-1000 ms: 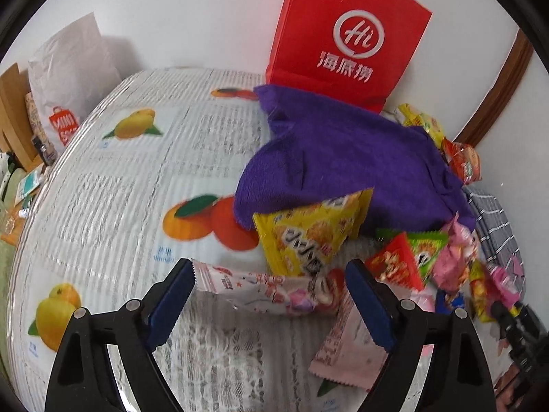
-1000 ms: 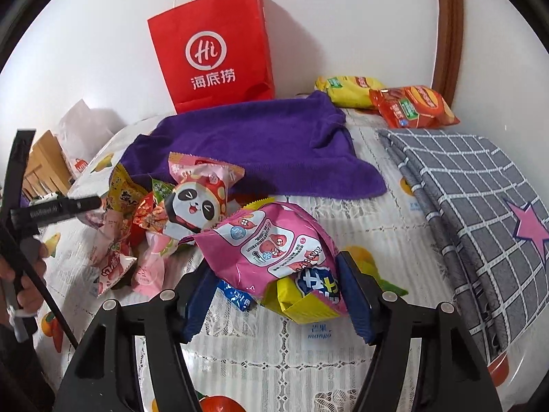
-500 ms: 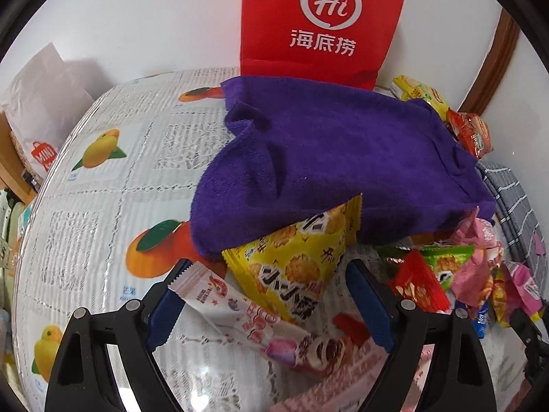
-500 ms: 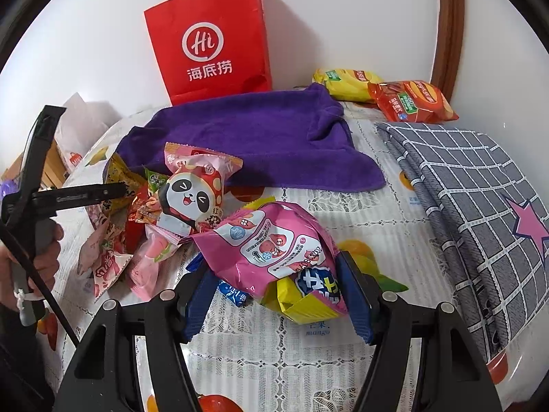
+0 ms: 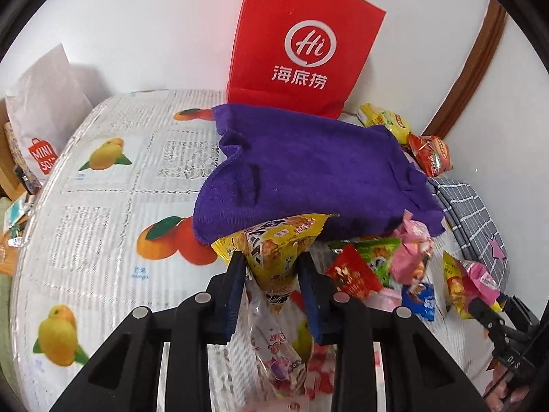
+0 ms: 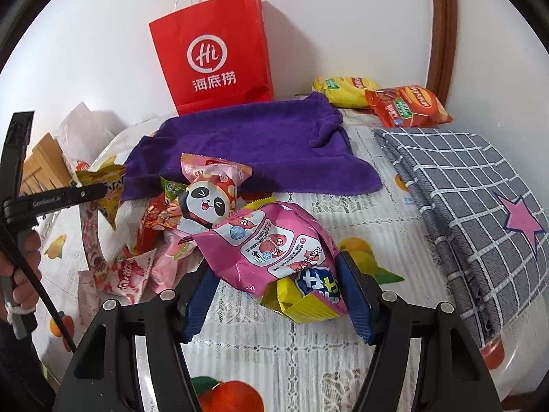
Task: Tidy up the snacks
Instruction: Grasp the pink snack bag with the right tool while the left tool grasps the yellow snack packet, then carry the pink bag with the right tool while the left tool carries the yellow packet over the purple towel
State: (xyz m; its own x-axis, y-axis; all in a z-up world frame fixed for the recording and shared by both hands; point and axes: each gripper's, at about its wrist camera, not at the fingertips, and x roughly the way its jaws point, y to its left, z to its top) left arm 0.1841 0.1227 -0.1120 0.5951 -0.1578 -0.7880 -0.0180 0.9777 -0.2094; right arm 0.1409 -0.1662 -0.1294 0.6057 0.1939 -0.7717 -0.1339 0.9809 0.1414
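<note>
My left gripper (image 5: 272,259) is shut on a yellow snack packet (image 5: 278,243) at the near edge of the purple towel (image 5: 308,171); the packet also shows in the right wrist view (image 6: 109,189), pinched and held off the table. A long pink-white wrapper (image 5: 274,350) hangs below it. My right gripper (image 6: 274,271) holds a pink snack bag (image 6: 271,240) with a yellow-blue packet (image 6: 308,295) between its pads. A heap of small snacks, with a panda packet (image 6: 206,199) on top, lies left of it.
A red paper bag (image 6: 212,58) stands against the wall behind the towel. Yellow (image 6: 343,87) and red (image 6: 408,106) chip bags lie at the back right. A folded grey checked cloth (image 6: 463,189) lies on the right. A white bag (image 5: 44,103) stands at the table's left edge.
My left gripper has closed from wide open onto the yellow packet and lifted it. My right gripper has stayed in place around the pink bag.
</note>
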